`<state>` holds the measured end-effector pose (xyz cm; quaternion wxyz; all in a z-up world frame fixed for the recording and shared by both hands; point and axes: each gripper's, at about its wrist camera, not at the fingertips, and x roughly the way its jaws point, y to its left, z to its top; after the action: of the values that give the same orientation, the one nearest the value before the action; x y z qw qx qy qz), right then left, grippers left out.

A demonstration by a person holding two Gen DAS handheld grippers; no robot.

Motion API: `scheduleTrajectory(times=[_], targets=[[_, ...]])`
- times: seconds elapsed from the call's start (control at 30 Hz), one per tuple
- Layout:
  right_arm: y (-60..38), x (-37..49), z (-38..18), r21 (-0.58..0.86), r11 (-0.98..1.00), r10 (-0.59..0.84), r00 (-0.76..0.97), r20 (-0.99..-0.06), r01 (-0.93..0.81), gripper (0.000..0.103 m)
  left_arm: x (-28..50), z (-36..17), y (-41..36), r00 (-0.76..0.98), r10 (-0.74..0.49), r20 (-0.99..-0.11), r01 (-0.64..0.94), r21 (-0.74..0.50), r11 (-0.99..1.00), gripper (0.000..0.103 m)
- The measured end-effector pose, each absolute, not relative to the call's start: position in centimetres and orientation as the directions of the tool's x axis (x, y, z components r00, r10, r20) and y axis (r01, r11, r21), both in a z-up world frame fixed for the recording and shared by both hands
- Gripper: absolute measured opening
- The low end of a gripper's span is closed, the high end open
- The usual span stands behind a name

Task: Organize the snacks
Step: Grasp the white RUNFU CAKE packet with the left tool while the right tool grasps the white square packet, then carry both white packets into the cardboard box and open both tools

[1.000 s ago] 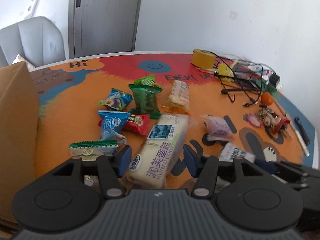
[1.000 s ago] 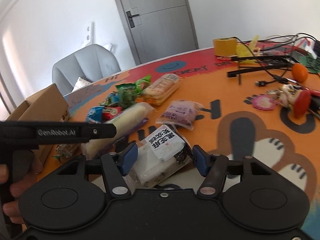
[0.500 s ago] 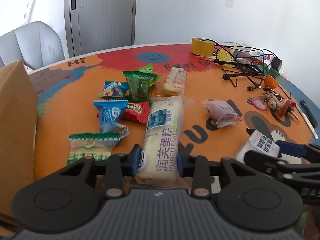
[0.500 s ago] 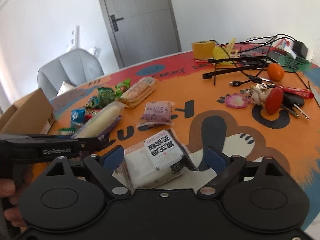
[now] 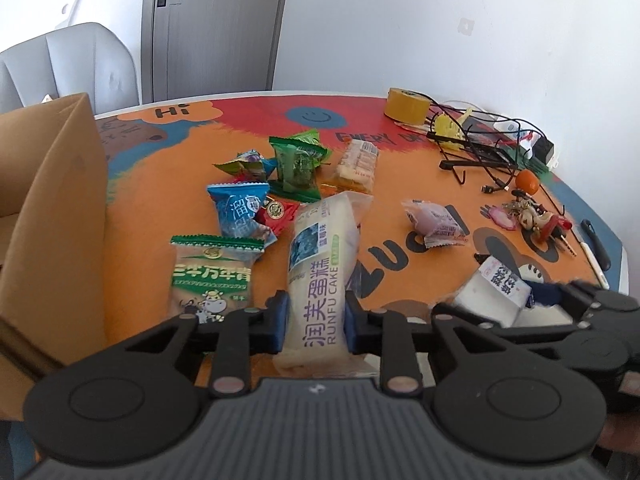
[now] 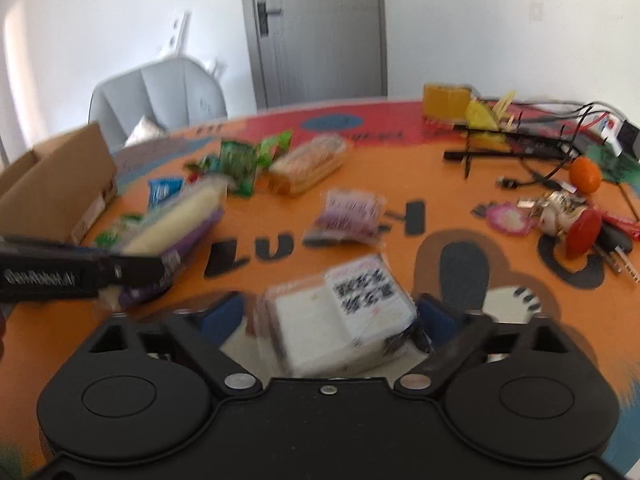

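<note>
The cardboard box [image 5: 52,200] stood open at the left of the table [image 5: 400,152]. The left gripper [image 5: 314,316] pinched the long cake pack [image 5: 322,264], 1 end lifted, so the next move probably called for carrying it leftward into the box. The right gripper [image 6: 328,316] was spread around a white pack [image 6: 340,320], blurred, not yet clamped.

White walls [image 5: 400,20], grey door [image 5: 216,28], grey chair [image 5: 72,68].

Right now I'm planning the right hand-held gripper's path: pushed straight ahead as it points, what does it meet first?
The right hand-held gripper already straddles the white packet; beyond it, probably the purple-pink packet, though blur leaves depth unclear.
</note>
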<state>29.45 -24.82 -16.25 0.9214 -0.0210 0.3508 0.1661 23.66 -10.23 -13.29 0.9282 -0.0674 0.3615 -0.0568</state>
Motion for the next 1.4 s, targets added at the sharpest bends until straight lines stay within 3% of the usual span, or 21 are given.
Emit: scheduleTrajectory(times=[0.07,0.2,0.9,1.4], targets=[[-24.5,29.0,-16.1,0.044,0.947,0.269,0.708,-0.653,-0.320,0.072,23.3,-13.2,-10.1,0.734,-0.155,-0.661,0.056,-0.169,0.984,0.026],[-24.9,28.4,-15.8,0.078,0.947,0.284,0.700,-0.655,-0.311,0.067,22.5,-12.8,-9.9,0.741,-0.155,-0.653,0.051,-0.175,0.983,0.026],[-24.6,24.6,-11.4,0.173,0.936,0.348,0.751,-0.561,-0.305,0.066,17.1,-7.7,-8.1,0.824,-0.146,-0.547,0.051,-0.186,0.981,0.026],[-20.7,23.3,-8.5,0.192,0.905,0.422,0.755,-0.501,-0.379,0.066,13.4,-4.1,-4.1,0.881,-0.065,-0.469,-0.023,-0.180,0.983,0.026]])
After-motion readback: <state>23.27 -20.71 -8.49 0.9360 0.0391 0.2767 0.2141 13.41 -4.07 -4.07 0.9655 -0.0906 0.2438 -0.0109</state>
